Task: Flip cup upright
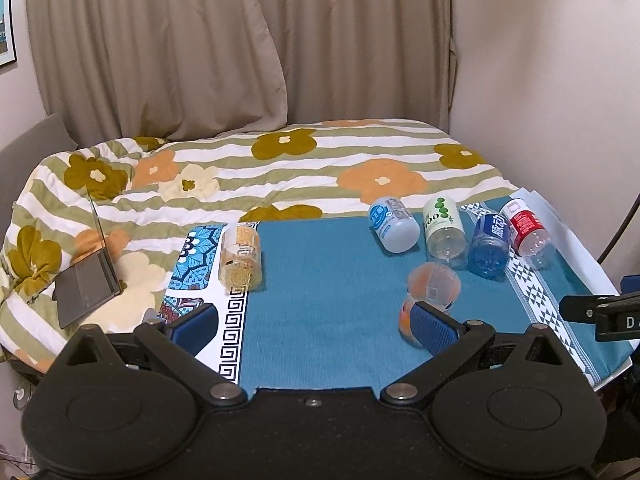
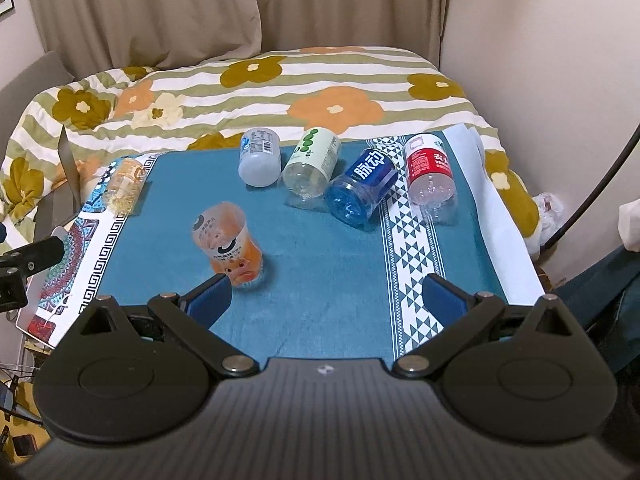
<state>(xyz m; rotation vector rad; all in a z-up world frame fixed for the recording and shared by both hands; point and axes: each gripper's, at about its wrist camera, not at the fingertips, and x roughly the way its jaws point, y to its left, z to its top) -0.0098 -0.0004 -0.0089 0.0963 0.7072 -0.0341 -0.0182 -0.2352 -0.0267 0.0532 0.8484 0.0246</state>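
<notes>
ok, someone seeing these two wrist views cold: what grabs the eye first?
Probably the row of four cut-bottle cups lying on their sides at the far edge of the teal cloth: white, green-dotted, blue, red. Next, the orange cup alone mid-cloth, near the open right gripper. A yellow cup lies at the cloth's left edge, with the flowered quilt behind.

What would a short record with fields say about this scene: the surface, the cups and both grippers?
surface: teal cloth-covered table
nearest cup: orange-printed clear plastic cup, apart from the rest
far row: white-blue cup, white-green cup, blue cup, red-label cup, all on their sides
far left: yellow-printed clear cup, on its side
left gripper: open, holds nothing
right gripper: open, holds nothing
</notes>
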